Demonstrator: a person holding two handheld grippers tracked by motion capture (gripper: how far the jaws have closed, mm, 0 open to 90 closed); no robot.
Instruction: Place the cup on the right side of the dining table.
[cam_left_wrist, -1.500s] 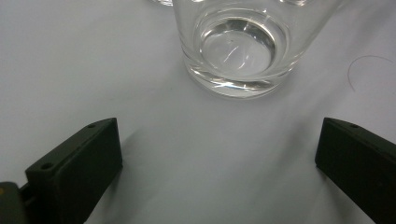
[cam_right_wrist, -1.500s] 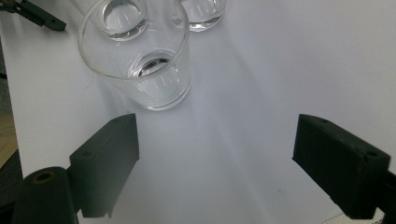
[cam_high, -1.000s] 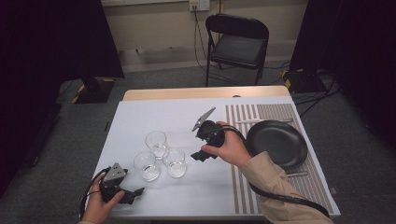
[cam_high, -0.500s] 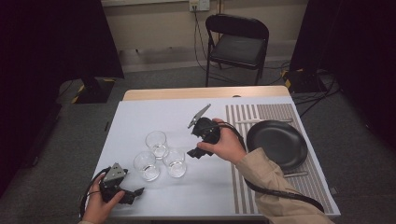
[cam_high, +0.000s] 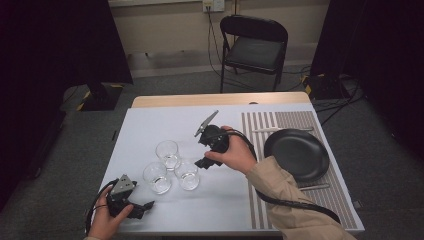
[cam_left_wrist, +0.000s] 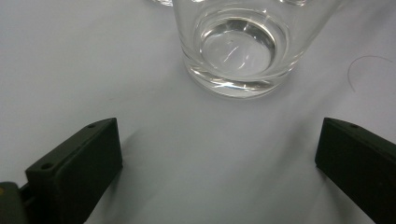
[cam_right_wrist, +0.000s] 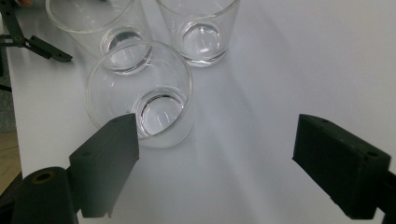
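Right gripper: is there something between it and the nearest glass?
Nothing visible. The right gripper hangs open just beside the nearest glass, with bare white table between its jaws. The other two glasses stand behind that one.

Place: I work in a recording studio or lab.
Signs: black curtains (cam_high: 60, 40), folding chair (cam_high: 254, 47), floor cables (cam_high: 330, 85).

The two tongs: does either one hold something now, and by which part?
Nothing is held. The left tongs and right tongs are both open, short of the clear drinking glasses.
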